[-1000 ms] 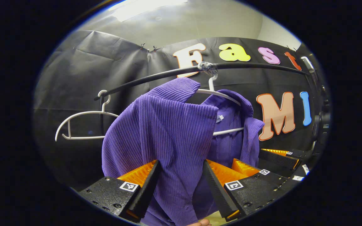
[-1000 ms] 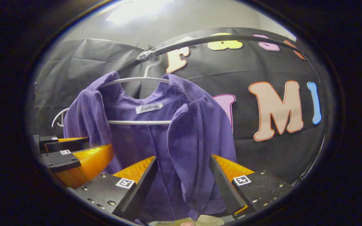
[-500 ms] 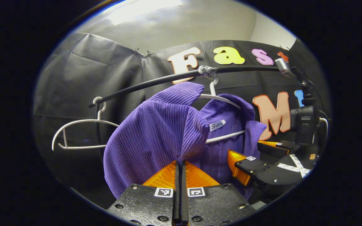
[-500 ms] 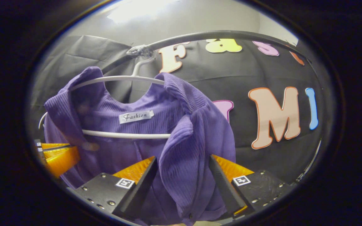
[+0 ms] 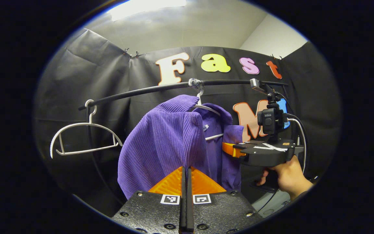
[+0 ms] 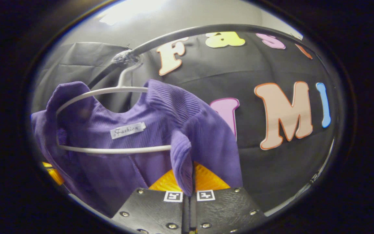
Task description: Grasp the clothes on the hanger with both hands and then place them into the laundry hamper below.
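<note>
Two tongs clamped on one purple garment (image 5: 170, 136) — left tongs (image 5: 185, 177) pinch its front edge, right tongs (image 6: 190, 177) pinch the opposite front edge. Garment hangs on a white hanger (image 6: 109, 120) from the black rail (image 5: 135, 92) — a bare hanger (image 5: 83, 136) hangs beside it.

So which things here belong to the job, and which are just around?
Job:
- purple shirt
- its white hanger
- left tongs, shut on the shirt's front edge
- right tongs, shut on the other edge

Just around:
- bare white hanger
- black rail
</note>
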`<action>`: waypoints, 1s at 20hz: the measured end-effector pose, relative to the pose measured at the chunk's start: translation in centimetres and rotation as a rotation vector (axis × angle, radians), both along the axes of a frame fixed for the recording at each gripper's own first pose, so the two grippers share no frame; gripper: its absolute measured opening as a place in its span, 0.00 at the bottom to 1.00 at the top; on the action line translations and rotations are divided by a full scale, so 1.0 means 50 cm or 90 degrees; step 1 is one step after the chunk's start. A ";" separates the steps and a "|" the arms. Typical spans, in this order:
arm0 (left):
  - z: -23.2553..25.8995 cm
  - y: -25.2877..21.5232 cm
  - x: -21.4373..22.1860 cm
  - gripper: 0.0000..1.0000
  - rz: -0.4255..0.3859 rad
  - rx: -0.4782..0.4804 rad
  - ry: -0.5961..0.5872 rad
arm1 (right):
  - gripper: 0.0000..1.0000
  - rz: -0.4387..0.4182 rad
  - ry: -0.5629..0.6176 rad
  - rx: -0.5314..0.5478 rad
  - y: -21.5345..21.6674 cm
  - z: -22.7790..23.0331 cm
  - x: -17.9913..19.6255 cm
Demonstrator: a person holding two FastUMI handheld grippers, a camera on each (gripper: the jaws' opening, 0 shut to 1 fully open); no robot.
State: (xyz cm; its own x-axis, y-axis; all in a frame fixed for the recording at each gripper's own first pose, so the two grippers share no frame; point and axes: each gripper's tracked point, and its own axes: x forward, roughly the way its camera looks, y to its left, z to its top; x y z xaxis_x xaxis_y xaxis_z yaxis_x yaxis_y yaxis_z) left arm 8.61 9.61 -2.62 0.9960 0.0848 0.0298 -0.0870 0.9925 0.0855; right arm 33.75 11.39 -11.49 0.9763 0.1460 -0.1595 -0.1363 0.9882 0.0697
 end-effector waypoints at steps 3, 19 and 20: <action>0.014 0.009 -0.041 0.00 -0.049 -0.025 0.007 | 0.00 -0.005 0.027 0.025 -0.012 0.008 -0.025; 0.228 0.269 -0.116 0.02 0.098 0.032 -0.150 | 0.01 -0.218 -0.127 -0.133 -0.151 0.169 -0.036; 0.221 0.267 -0.107 0.01 0.090 0.013 -0.140 | 0.01 -0.220 -0.135 -0.130 -0.146 0.179 -0.032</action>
State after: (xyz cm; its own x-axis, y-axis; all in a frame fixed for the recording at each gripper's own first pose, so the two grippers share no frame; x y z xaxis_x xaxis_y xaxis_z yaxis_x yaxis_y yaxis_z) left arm 3.28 22.95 8.43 0.9436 0.2202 0.2471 -0.2439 0.9673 0.0694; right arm 32.13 4.09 -2.55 0.9765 -0.2079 0.0574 0.2137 0.9688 -0.1257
